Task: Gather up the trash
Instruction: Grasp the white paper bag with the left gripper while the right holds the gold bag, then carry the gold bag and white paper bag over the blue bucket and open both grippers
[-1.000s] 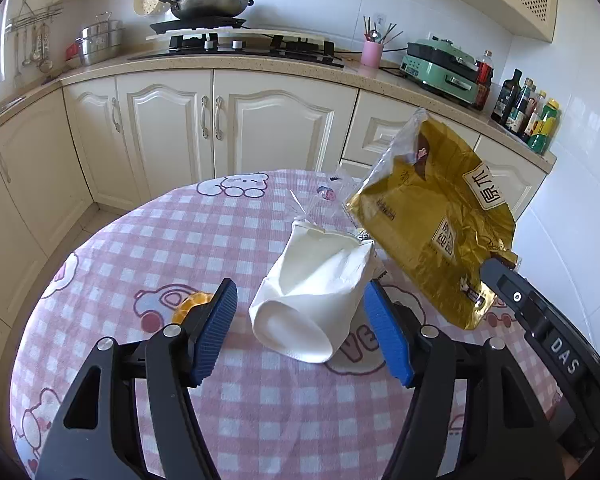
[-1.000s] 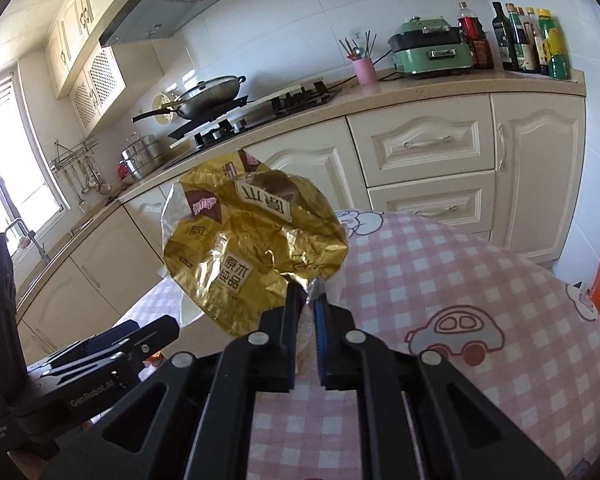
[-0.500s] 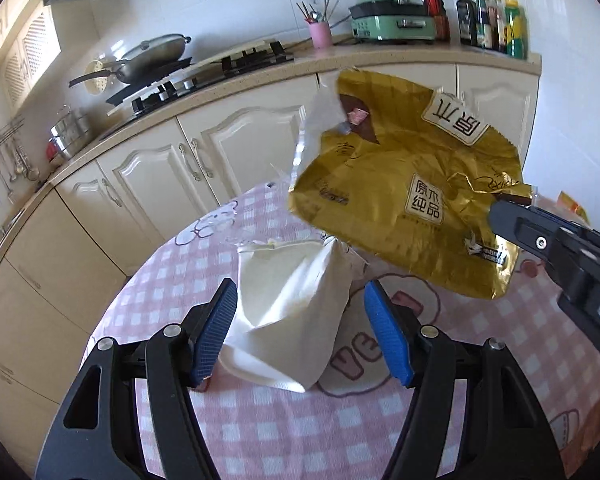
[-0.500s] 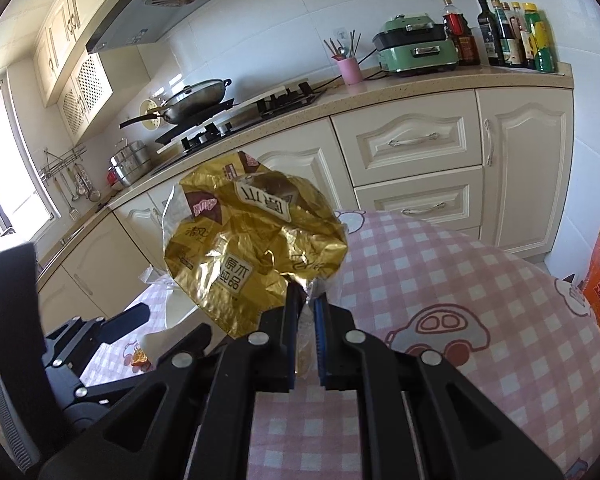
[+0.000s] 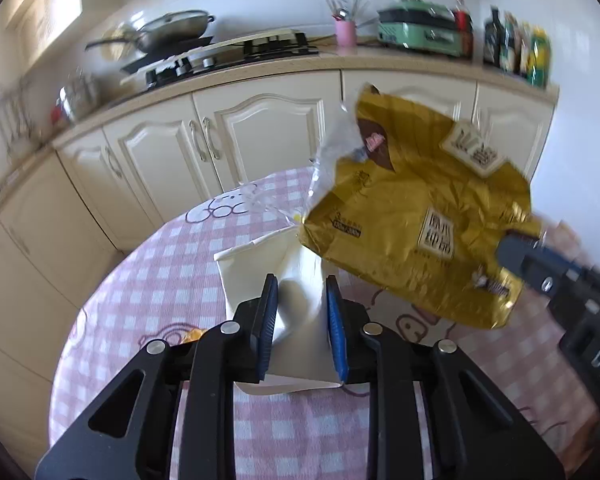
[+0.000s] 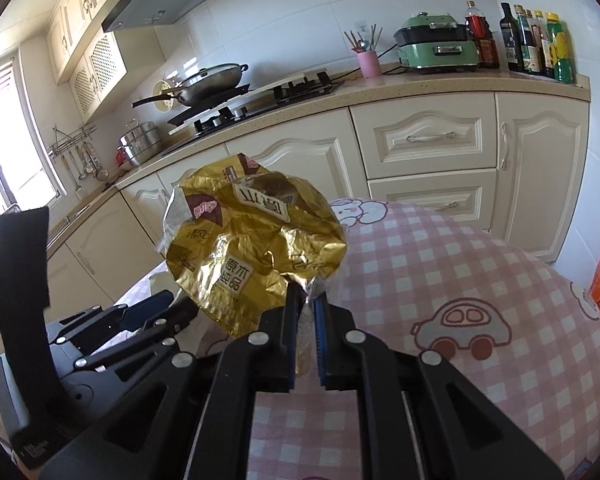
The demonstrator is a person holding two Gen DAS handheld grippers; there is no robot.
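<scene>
Gold wrapper, crinkled foil with printed labels, held mid-frame above the table, clamped in right gripper. Left gripper has just been closing; its fingers now pinch the crumpled white bag at center frame.

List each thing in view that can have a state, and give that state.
Left tool: jaws have just been closing; pads now press the white paper bag.
White paper bag: squeezed, crumpled, on the table.
Right tool: shut on the gold wrapper.
Gold wrapper: crumpled, held above the table.
Wok: on the stove.
</scene>
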